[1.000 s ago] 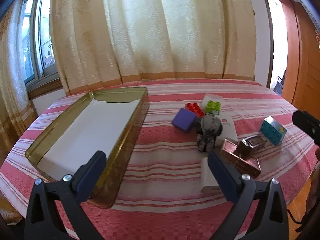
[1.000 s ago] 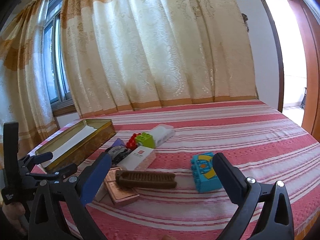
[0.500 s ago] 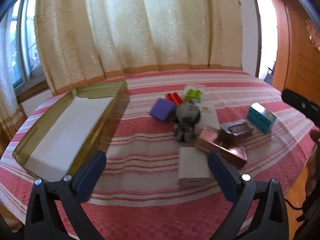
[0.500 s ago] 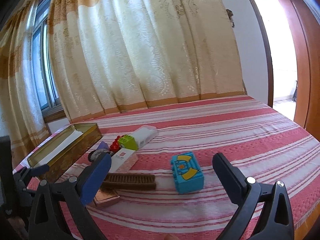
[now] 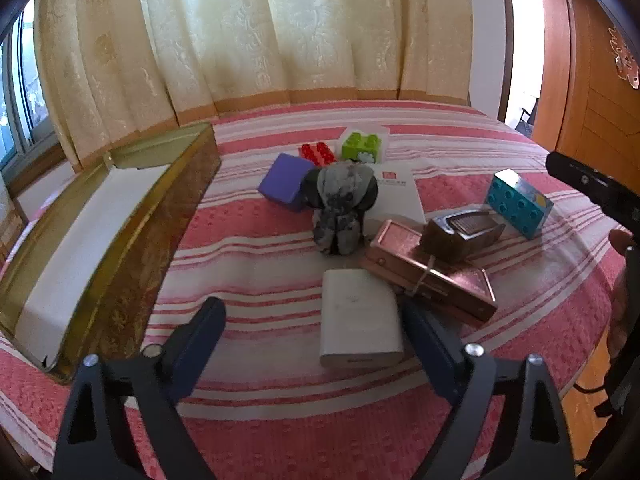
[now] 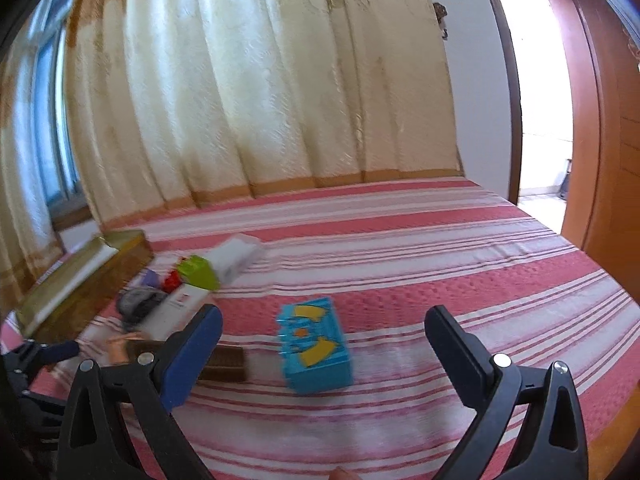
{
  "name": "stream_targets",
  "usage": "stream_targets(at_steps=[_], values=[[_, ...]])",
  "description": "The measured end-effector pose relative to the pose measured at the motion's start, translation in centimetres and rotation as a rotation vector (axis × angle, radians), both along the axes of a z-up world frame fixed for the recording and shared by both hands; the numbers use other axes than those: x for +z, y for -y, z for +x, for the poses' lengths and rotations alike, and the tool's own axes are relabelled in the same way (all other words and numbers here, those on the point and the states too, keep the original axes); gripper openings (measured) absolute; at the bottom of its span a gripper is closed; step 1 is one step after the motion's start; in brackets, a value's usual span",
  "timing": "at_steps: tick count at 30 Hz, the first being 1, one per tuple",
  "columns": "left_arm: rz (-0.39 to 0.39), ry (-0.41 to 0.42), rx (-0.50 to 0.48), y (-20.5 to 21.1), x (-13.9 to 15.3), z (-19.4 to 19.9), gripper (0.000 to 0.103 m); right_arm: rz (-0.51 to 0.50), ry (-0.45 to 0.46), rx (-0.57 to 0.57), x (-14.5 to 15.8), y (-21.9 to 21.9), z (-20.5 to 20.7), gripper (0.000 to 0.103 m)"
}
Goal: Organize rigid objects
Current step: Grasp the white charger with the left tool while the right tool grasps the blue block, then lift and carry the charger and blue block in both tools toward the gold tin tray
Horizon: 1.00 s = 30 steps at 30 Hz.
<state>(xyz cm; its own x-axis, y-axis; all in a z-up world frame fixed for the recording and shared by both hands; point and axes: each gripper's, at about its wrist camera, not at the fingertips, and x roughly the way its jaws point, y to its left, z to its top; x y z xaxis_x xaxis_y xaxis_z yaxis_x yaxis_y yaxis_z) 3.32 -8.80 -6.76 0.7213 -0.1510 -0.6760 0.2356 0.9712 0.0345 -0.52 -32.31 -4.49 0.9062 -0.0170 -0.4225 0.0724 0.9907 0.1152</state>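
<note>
My left gripper (image 5: 312, 330) hovers low over the striped cloth with its jaws closing. A white flat box (image 5: 360, 320) lies between its fingers, close to the right finger (image 5: 424, 336); the left finger stands well clear, so nothing is gripped. My right gripper (image 6: 324, 324) is open, and a blue toy brick (image 6: 316, 346) sits on the cloth just ahead, framed by its fingers and untouched. An open gold tin (image 5: 172, 208) with a white lining stands at the left.
Behind the white box lie a copper box (image 5: 432, 276) bearing a dark brush-like piece (image 5: 460, 232), a grey plush (image 5: 340, 208), a purple block (image 5: 284, 186), red (image 5: 318, 152) and green bricks (image 5: 360, 146), and a white card box (image 5: 396, 196). Curtains hang behind; the cloth's edge drops off at right.
The left gripper has come down and to the right, so the white box now lies between its fingers, which stand narrower. The right gripper has closed in on the blue brick.
</note>
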Motion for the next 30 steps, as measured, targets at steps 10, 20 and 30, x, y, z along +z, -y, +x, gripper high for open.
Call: stream_targets(at_steps=[10,20,30], values=[[-0.040,-0.017,-0.082,0.2,-0.2,0.5,0.037,-0.051,-0.188,0.063,-1.4,0.1,4.1,0.097],[-0.098,0.029,-0.083,-1.5,-0.1,0.0,0.037,-0.049,-0.294,0.119,-2.9,-0.3,5.4,0.044],[-0.109,0.163,-0.057,-2.8,1.0,-1.4,0.037,-0.063,-0.097,0.089,-1.3,-0.2,2.8,0.044]])
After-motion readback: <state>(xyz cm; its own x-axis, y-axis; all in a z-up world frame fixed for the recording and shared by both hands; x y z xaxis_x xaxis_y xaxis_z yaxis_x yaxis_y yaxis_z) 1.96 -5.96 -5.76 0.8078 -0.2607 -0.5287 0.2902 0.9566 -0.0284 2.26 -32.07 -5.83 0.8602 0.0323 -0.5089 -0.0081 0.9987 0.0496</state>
